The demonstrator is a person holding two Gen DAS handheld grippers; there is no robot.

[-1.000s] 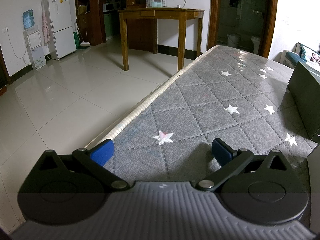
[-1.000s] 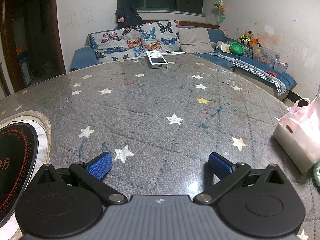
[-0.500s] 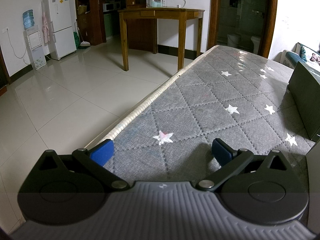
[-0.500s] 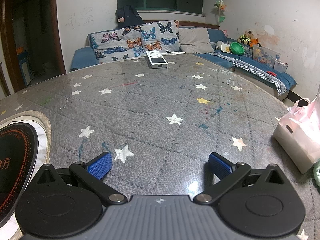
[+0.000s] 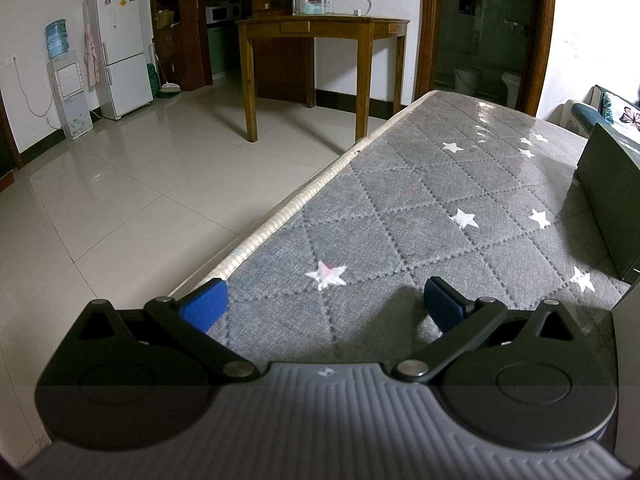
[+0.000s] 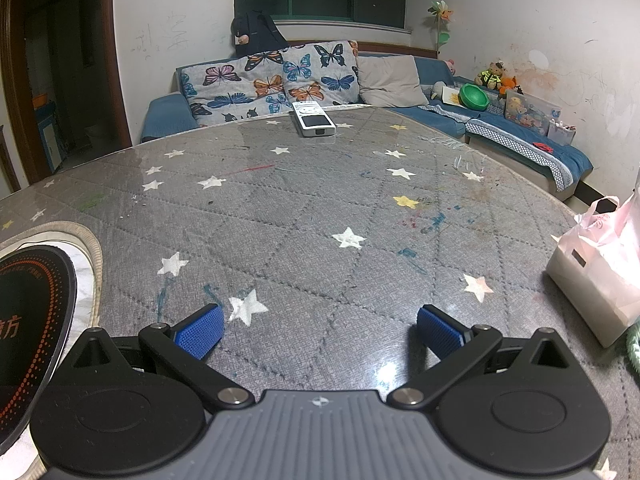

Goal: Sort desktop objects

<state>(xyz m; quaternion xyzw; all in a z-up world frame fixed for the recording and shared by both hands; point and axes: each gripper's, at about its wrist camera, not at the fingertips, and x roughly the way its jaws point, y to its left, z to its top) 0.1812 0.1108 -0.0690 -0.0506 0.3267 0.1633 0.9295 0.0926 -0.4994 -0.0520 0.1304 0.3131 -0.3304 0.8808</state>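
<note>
My left gripper [image 5: 322, 306] is open and empty, low over the grey star-quilted table [image 5: 420, 200] near its left edge. A dark box [image 5: 612, 196] stands on the table at the right of that view. My right gripper [image 6: 320, 330] is open and empty over the same table [image 6: 300, 208]. A white remote control [image 6: 313, 119] lies at the table's far edge. A pink plastic bag holding a white box [image 6: 600, 276] sits at the right. A black round induction cooker [image 6: 28, 312] is set in the table at the left.
The table's left edge [image 5: 280, 216] drops to a tiled floor [image 5: 120, 184]. A wooden table [image 5: 320, 48] and a fridge [image 5: 120, 48] stand beyond. A sofa with butterfly cushions [image 6: 280, 76] is behind the table. A green woven thing [image 6: 634, 350] shows at the right border.
</note>
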